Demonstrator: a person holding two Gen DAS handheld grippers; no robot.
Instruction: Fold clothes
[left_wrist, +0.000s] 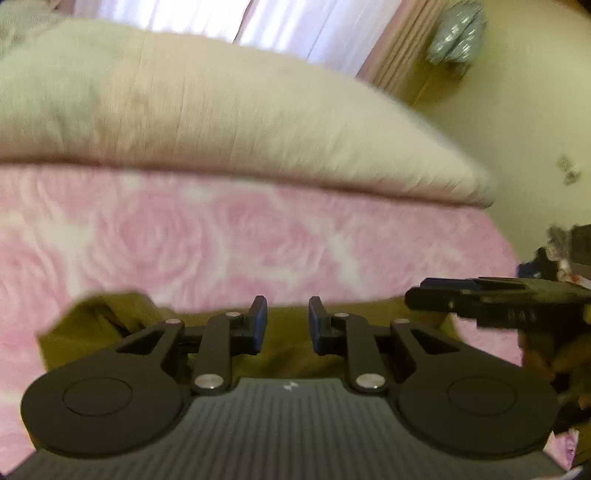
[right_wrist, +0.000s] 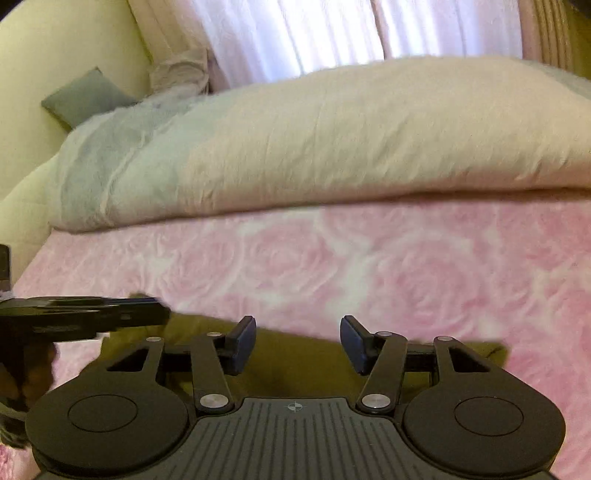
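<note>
An olive-green garment (left_wrist: 96, 325) lies flat on the pink rose-patterned bedspread (left_wrist: 258, 240), right under both grippers. In the left wrist view my left gripper (left_wrist: 287, 314) stands over the cloth with a narrow gap between its pads and nothing pinched in it. The right gripper (left_wrist: 417, 295) enters side-on from the right edge at the same height. In the right wrist view my right gripper (right_wrist: 298, 332) is wide open above the garment (right_wrist: 288, 373), its far edge just beyond the fingertips. The left gripper (right_wrist: 159, 314) shows side-on at the left, with a hand below it.
A thick cream duvet (right_wrist: 351, 140) is heaped across the bed beyond the bedspread (right_wrist: 406, 266). White curtains (right_wrist: 295, 33) hang behind it. A grey cushion (right_wrist: 85, 96) leans on the pale wall at the left, and dark clutter (left_wrist: 565, 251) sits past the bed's right edge.
</note>
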